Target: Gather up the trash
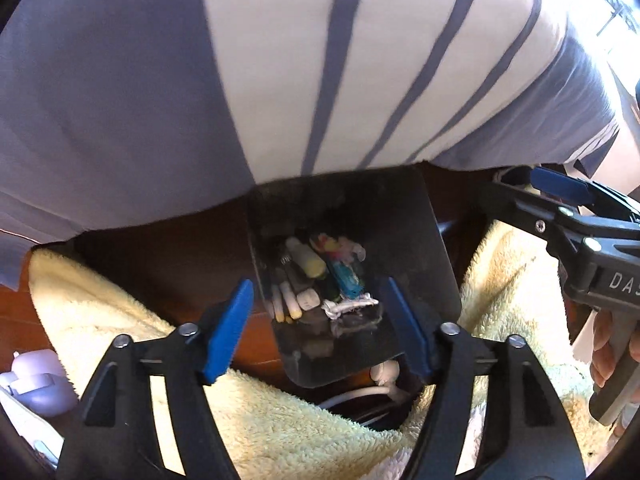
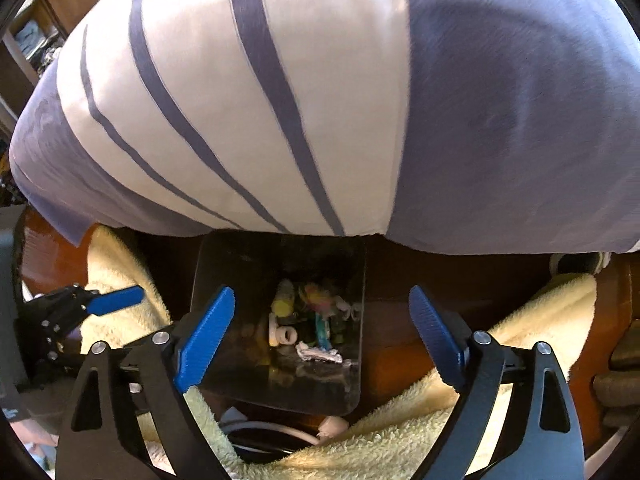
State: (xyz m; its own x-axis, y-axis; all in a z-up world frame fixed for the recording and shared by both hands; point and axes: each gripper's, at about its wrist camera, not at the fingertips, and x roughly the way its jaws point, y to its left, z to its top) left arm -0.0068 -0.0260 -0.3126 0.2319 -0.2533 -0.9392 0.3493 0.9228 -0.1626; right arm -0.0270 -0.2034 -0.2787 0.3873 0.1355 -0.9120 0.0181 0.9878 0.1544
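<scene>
A dark see-through bin point(image 1: 404, 240) point(image 2: 224, 264) stands below both grippers, on a brown wooden surface. Trash lies in its bottom: a crumpled white paper point(image 1: 350, 306) point(image 2: 320, 354), a blue plastic piece point(image 1: 346, 276), a pale yellow tube point(image 1: 308, 260) and several small white bits. My left gripper point(image 1: 317, 285) hangs open over the bin with nothing between its blue pads. My right gripper point(image 2: 322, 293) also stands wide open above the bin, holding nothing. In the left wrist view its blue fingertip point(image 1: 558, 186) shows at the right; in the right wrist view the left one's fingertip point(image 2: 120, 298) shows at the left.
A person's white shirt with blue-grey stripes point(image 1: 280, 60) fills the upper half of both views, just behind the bin. A fluffy yellow towel point(image 1: 120, 312) point(image 2: 520, 328) lies around the bin. A white cable point(image 1: 360, 394) runs under its near edge. A lavender object point(image 1: 36, 380) sits at the lower left.
</scene>
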